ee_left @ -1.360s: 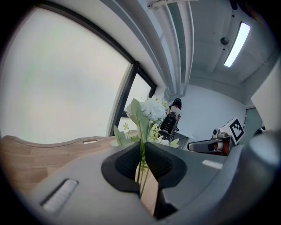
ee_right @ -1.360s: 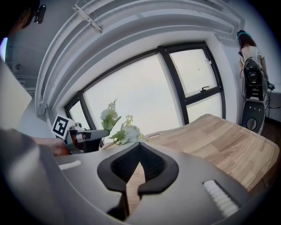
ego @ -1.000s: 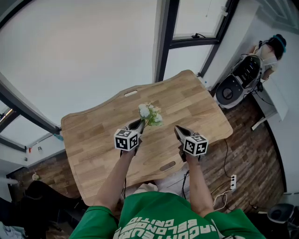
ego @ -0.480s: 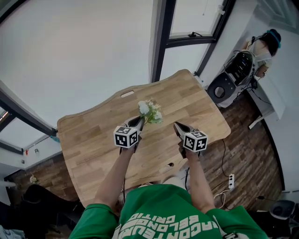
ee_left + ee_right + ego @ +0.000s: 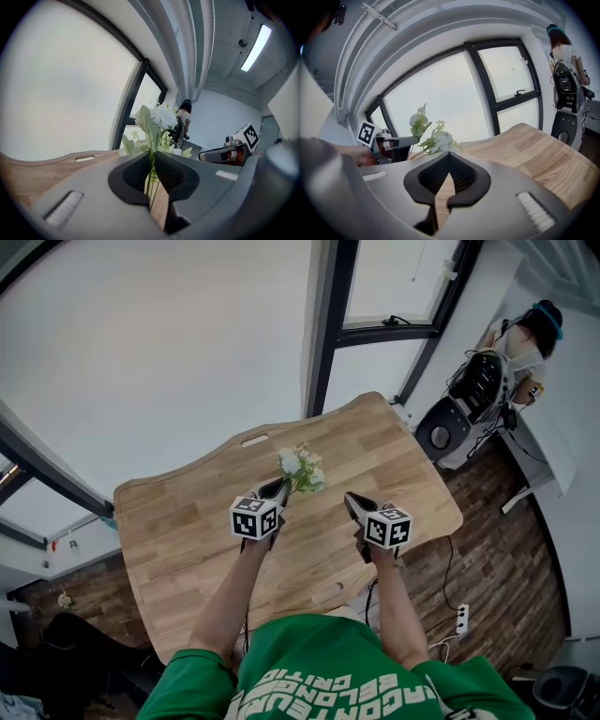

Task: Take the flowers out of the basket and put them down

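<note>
**A:** Left hand-held gripper [image 5: 152, 158], condition?

**B:** The jaws are drawn in narrow and pinch the thin green stems of the flowers [image 5: 302, 470]. The stems run down through the gap. The white heads and leaves stand just beyond its tips, leaning away from the person. I judge that the bunch hangs above the surface [image 5: 187, 521] and does not rest on it.

**A:** And the other one?

**B:** The right hand-held gripper [image 5: 350, 502] is off to the right of the left one and apart from it. Its tips are together with nothing between them, and it touches neither the flowers nor the wood.

**A:** Basket?

**B:** No view shows one. There is only bare wood beneath and around the left hand-held gripper. By my reading the taking-out is done and the putting-down is not.

**A:** Risks?

**B:** There are two.
- **Weak grip:** The hold is on a few slim stems, low down, under a fuller head. A sharp tilt could let the bunch swivel or slide through the pads.
- **Drop from height:** Opening the jaws up here would drop the flowers, and they could bounce or roll. The surface's edge lies behind the left hand-held gripper, on the person's side, so a release drifting that way could send them to the floor.

The bunch should come down to the wood before the jaws part.
</note>
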{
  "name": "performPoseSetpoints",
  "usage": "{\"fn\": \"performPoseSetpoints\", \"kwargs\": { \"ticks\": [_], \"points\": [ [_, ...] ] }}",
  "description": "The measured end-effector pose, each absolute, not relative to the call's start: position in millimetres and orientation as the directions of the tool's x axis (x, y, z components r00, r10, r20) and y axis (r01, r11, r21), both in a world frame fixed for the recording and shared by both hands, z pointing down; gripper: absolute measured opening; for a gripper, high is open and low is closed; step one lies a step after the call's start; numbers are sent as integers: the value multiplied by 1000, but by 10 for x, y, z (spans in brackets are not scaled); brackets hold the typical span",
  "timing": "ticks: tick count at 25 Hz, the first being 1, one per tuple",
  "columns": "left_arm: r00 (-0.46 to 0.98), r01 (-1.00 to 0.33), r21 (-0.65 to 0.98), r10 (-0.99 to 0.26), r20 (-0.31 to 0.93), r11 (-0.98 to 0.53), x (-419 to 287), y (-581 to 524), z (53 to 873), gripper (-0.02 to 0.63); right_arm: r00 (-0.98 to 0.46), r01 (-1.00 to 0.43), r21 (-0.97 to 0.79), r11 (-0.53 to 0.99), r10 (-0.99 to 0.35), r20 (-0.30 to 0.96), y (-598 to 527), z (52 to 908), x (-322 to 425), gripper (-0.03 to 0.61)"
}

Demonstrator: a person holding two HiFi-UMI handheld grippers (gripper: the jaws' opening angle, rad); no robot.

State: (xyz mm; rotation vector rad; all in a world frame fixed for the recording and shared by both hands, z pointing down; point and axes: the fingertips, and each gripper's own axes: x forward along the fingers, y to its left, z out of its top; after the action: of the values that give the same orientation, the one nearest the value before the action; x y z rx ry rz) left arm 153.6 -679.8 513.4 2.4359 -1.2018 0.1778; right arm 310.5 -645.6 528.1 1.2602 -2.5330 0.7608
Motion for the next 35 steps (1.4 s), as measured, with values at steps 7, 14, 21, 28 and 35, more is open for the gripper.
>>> {"fn": "performPoseSetpoints", "kwargs": {
  "ticks": [7,14,21,28,35],
  "points": [
    [616,-786,326,-715,332,-526,1699,-6864,5379,55,-615,-788,-373,490,-668,419,-6528,5402,3216,6],
    [630,-776,340,-690,357,-532,1904,-6888,5572,55,-604,-796,-377,474,-665,439,-6579,5512,3352,6],
    [639,-768,361,-665,387,-529,2080,-6908,5792,55,-600,-799,-382,464,-649,467,-6588,5667,3476,6],
    [639,-768,375,-644,420,-519,2167,-6940,6012,55,-591,-805,-395,441,-641,489,-6620,5814,3630,6],
    [642,-766,389,-618,453,-511,2255,-6938,6221,55,-589,-807,-410,425,-626,511,-6669,5969,3718,6]
  ]
}}
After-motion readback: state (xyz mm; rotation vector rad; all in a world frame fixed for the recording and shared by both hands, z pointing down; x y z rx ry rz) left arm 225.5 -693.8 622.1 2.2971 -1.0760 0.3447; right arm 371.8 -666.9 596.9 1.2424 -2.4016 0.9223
